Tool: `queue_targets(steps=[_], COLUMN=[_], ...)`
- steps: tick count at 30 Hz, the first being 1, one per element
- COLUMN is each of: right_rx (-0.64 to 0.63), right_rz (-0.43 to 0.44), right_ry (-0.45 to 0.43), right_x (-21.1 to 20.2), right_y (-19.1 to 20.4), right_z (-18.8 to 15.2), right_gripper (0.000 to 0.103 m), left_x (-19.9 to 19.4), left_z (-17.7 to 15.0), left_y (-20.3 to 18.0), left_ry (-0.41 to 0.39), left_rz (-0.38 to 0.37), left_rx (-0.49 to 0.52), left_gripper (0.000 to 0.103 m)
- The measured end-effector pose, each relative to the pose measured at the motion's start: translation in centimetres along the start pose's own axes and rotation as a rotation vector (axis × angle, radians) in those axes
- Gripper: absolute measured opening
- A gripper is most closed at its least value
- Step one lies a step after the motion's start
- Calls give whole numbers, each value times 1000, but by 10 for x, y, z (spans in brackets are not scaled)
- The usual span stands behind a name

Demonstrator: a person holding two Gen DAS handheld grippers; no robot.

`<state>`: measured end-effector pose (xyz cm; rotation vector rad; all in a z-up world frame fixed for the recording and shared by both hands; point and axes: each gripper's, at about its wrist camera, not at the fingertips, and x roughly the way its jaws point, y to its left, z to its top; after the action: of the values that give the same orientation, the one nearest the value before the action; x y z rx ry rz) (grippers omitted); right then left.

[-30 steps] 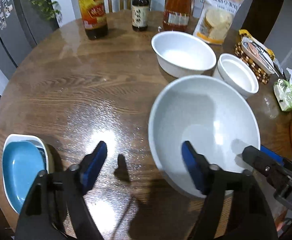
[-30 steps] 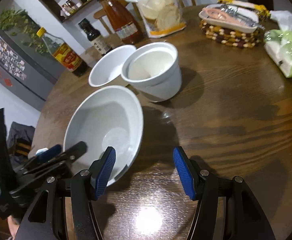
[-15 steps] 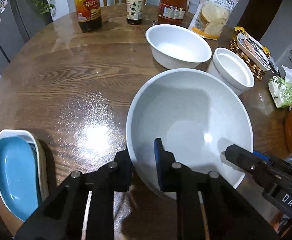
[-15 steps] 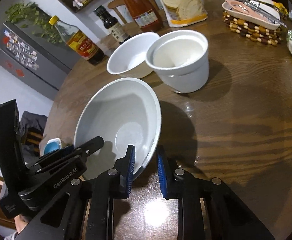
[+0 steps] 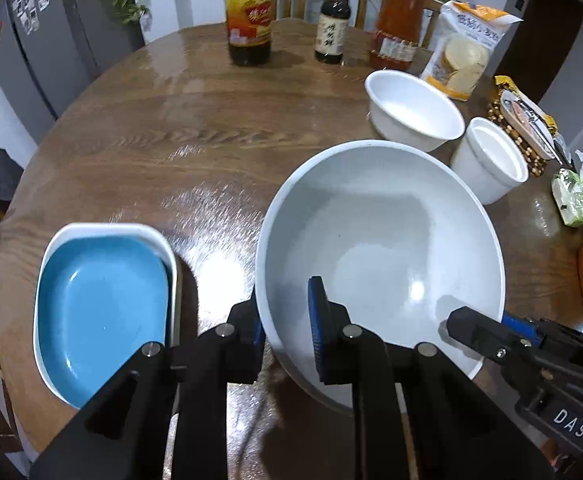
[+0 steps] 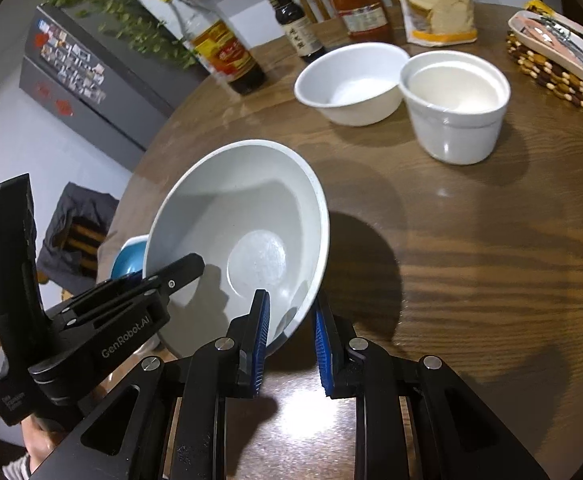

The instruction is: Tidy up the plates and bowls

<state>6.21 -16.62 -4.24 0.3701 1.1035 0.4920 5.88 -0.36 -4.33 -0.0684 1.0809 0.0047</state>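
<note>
A: Grip status?
B: Both your grippers, left gripper (image 5: 287,312) and right gripper (image 6: 291,320), clamp the large bowl (image 5: 379,256) rim at six o'clock.
A: Next?
B: Probably carry it level toward the blue plate (image 5: 99,312), nine o'clock.

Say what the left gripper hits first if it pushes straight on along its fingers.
The left gripper is already shut on the near rim of the large grey bowl, so the bowl's wall comes first. Beyond it, probably the wooden table; depth is unclear.
</note>
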Motion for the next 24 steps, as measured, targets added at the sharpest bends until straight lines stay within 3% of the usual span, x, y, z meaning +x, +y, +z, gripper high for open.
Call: queue_targets(steps=[8, 11, 13, 16, 22, 24], right_rx=[-11, -9, -8, 4, 10, 3], right_rz=[-54, -81, -93, -91, -83, -80], right_ry=[1, -16, -42, -77, -126, -134], right_x=[4, 0, -6, -16, -30, -33], right_y=[1, -1, -3, -6, -12, -13], right_z=[-2, -1, 0, 2, 4, 3], right_gripper=[24, 25, 34, 47, 57, 59], left_x=[10, 7, 0, -10, -25, -30], left_z=[-8, -6, -5, -3, -2, -2], left_y=[3, 5, 7, 11, 9, 7], left_ry=[41, 28, 3, -33, -89, -109], left_rz=[5, 9, 21, 39, 81, 90], left_rx=[-13, -27, -32, -43, -32, -23], left_gripper=[21, 41, 61, 70, 89, 92])
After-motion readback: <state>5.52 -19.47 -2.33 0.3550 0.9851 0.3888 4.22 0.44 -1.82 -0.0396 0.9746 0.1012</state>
